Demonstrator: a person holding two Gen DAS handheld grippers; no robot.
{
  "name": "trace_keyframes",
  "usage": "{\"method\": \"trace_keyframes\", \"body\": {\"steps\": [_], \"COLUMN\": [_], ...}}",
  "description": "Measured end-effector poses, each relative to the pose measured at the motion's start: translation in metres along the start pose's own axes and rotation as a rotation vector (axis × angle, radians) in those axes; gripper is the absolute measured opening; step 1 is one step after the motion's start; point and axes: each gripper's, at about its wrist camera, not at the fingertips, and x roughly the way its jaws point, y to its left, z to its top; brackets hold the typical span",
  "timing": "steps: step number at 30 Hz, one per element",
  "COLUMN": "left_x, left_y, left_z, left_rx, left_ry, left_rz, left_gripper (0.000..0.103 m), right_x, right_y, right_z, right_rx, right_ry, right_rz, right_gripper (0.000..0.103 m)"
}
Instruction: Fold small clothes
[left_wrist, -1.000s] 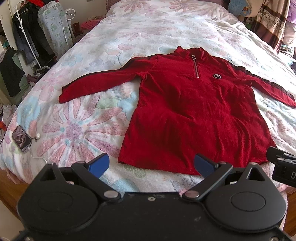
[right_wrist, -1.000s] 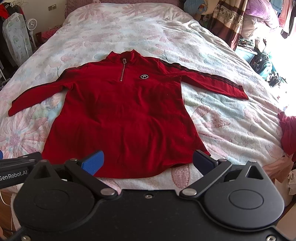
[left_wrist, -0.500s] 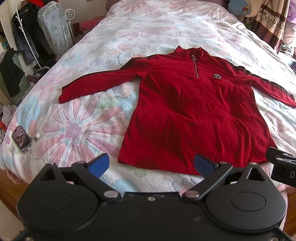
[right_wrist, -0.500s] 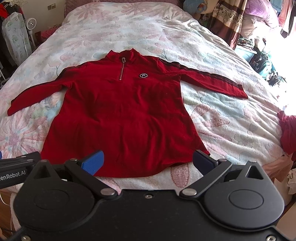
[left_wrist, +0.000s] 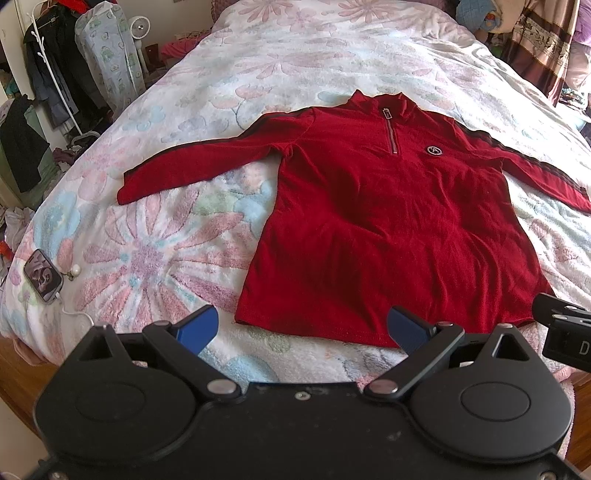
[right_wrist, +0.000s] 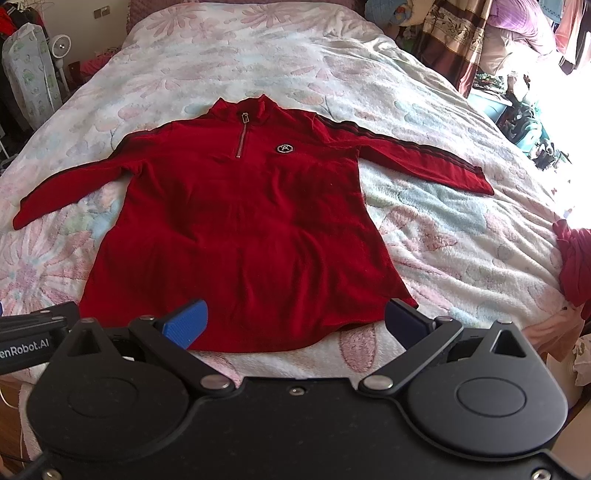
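Note:
A red long-sleeved zip-neck top (left_wrist: 384, 221) (right_wrist: 236, 221) lies flat and face up on the bed, both sleeves spread out sideways, hem nearest me. My left gripper (left_wrist: 301, 328) hangs open just short of the hem's left part, holding nothing. Over the hem's right part my right gripper (right_wrist: 293, 323) is open too, with empty blue pads. The right gripper's body shows at the right edge of the left wrist view (left_wrist: 565, 332). At the left edge of the right wrist view is the left gripper's body (right_wrist: 33, 332).
The bed has a floral fleece cover (left_wrist: 155, 258) (right_wrist: 461, 240). A phone on a white cable (left_wrist: 42, 275) lies near the bed's left front corner. More red cloth (right_wrist: 574, 258) sits at the bed's right edge. A clothes rack (left_wrist: 48, 81) stands left; curtains (right_wrist: 450, 40) hang right.
The right wrist view has shifted slightly, so the top sits a little higher in it. The left gripper has not visibly moved. Both stay open.

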Motion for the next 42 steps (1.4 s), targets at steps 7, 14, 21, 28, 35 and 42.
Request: {"method": "trace_keyframes", "body": {"steps": [7, 14, 21, 28, 35, 42], "left_x": [0.0, 0.0, 0.0, 0.001, 0.007, 0.032], "left_y": [-0.001, -0.001, -0.001, -0.001, 0.012, 0.052], "left_z": [0.001, 0.001, 0.001, 0.0, 0.008, 0.037], "left_rx": [0.001, 0.002, 0.002, 0.002, -0.042, -0.125], "left_ry": [0.001, -0.001, 0.0, 0.0, -0.09, -0.232], "left_rz": [0.002, 0.003, 0.002, 0.002, -0.012, 0.046], "left_gripper": [0.101, 0.101, 0.101, 0.101, 0.101, 0.101], "right_x": [0.0, 0.0, 0.001, 0.002, 0.009, 0.024], "right_y": [0.0, 0.0, -0.001, -0.003, -0.005, 0.0], "right_z": [0.0, 0.0, 0.0, -0.001, 0.0, 0.022], "right_rx": [0.0, 0.0, -0.001, 0.001, 0.005, -0.015], "right_ry": [0.0, 0.0, 0.002, 0.006, 0.007, -0.07], "right_rz": [0.001, 0.001, 0.0, 0.0, 0.003, -0.02], "right_gripper": [0.103, 0.103, 0.103, 0.103, 0.103, 0.103]}}
